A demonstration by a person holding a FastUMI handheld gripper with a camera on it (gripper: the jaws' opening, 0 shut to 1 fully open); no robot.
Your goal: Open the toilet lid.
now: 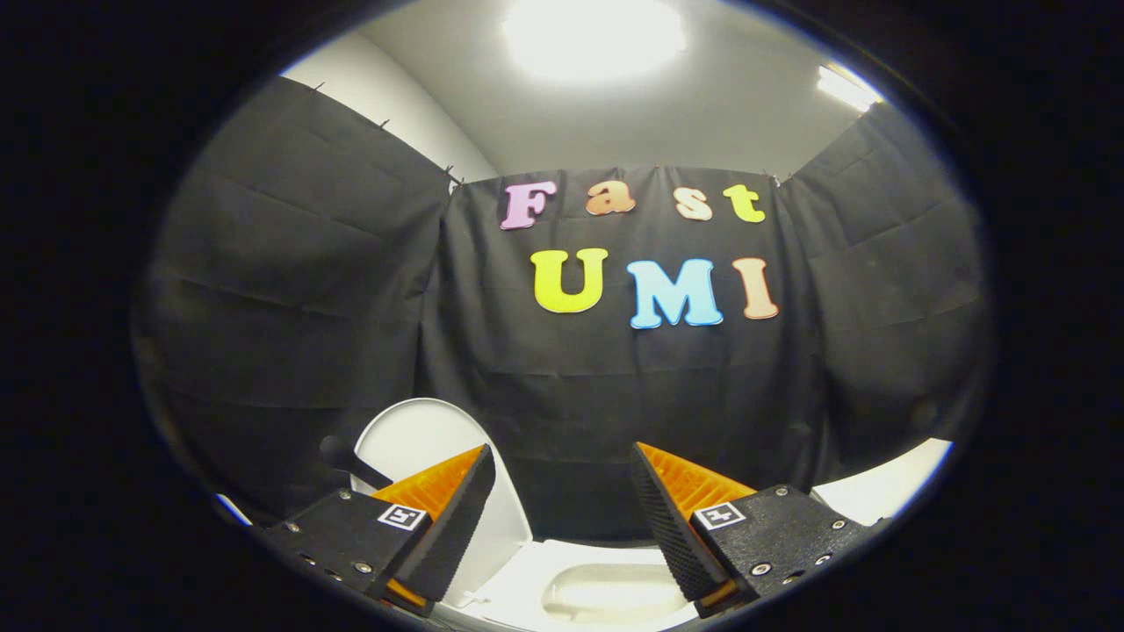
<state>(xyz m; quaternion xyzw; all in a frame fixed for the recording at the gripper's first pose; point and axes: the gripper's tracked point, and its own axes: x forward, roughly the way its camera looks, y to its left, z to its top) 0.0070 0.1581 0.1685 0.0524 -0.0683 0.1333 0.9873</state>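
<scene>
The white toilet lid (421, 439) stands raised, nearly upright, behind and beside my left finger (457, 518). Below it, between and under the fingers, lies the white toilet seat with its bowl opening (606, 592). My gripper (562, 478) is open, its fingers wide apart with nothing between them. The left finger overlaps the lid's lower edge in the view; whether it touches the lid I cannot tell.
Black cloth walls (290, 290) close in the booth on the left, ahead and on the right. A dark round knob on a stalk (338, 452) shows left of the lid. A white surface (887, 487) runs beyond the right finger. Ceiling lights glare above.
</scene>
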